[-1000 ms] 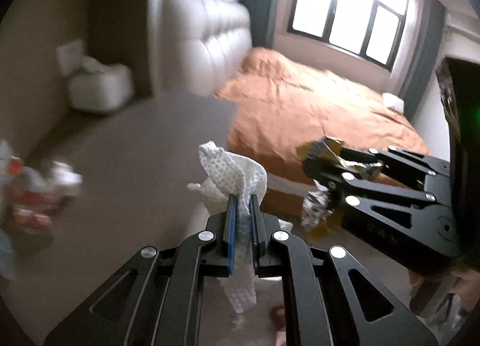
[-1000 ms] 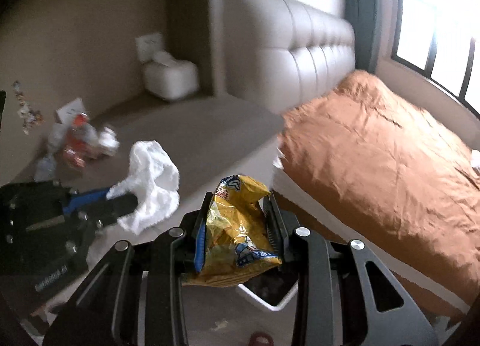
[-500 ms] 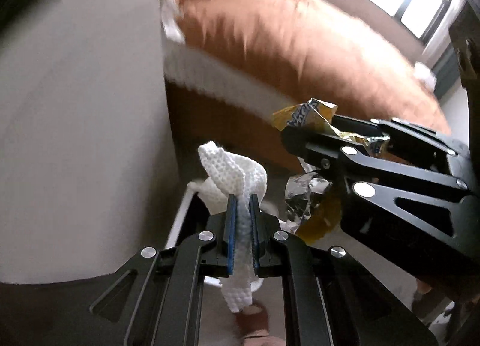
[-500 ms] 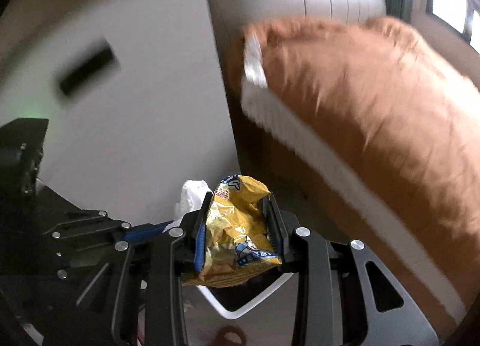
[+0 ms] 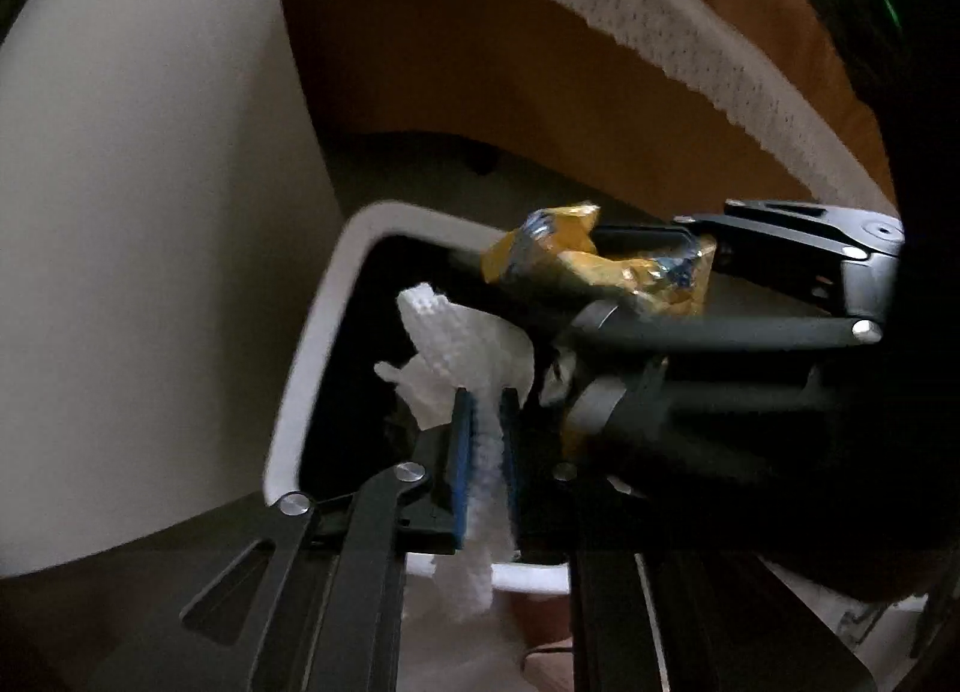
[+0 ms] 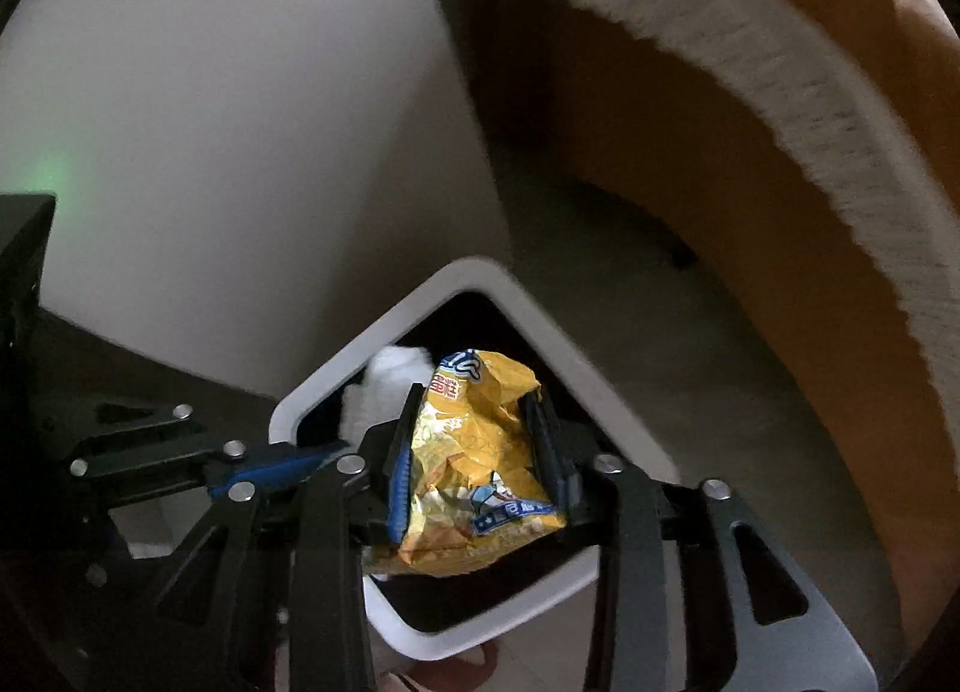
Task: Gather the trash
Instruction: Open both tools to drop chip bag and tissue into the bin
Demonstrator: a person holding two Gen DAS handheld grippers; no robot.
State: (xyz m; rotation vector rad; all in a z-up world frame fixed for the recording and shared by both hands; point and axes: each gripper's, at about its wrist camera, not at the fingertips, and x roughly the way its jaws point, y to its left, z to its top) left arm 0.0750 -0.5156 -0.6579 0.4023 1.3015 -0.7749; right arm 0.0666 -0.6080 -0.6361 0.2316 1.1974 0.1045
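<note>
The left gripper [image 5: 485, 422] points steeply down over the mouth of a white-rimmed trash bin [image 5: 312, 344]; its jaws are opening, with a crumpled white paper towel [image 5: 462, 350] between the blue pads [image 5: 461, 470]; a visible gap shows on either side of the towel's thin strand, so the grip looks released, though the towel hangs there all the same, its bulk over the bin's dark interior and its tail trailing below the pads.

The right gripper [image 6: 474, 446] also points down over the bin [image 6: 372, 350]; its jaws are opening, and a yellow snack bag [image 6: 474, 452] sits between them, its crumpled sides touching both pads, so whether the pads press on it I cannot tell.

The left wrist view shows the right gripper [image 5: 600, 296] from the side, crossing above the bin with the snack bag [image 5: 600, 266] bulging out of it; only here is the towel's full length seen. The right wrist view shows the bin's whole rounded-square rim, the left gripper [image 6: 336, 452] coming in from the left, and just the top of the towel [image 6: 384, 386] peeking beside the bag.

Around the bin lies pale floor [image 6: 240, 122]; behind it rises a bed [image 6: 690, 164] with an orange cover and a white knitted edging [image 6: 780, 74].
</note>
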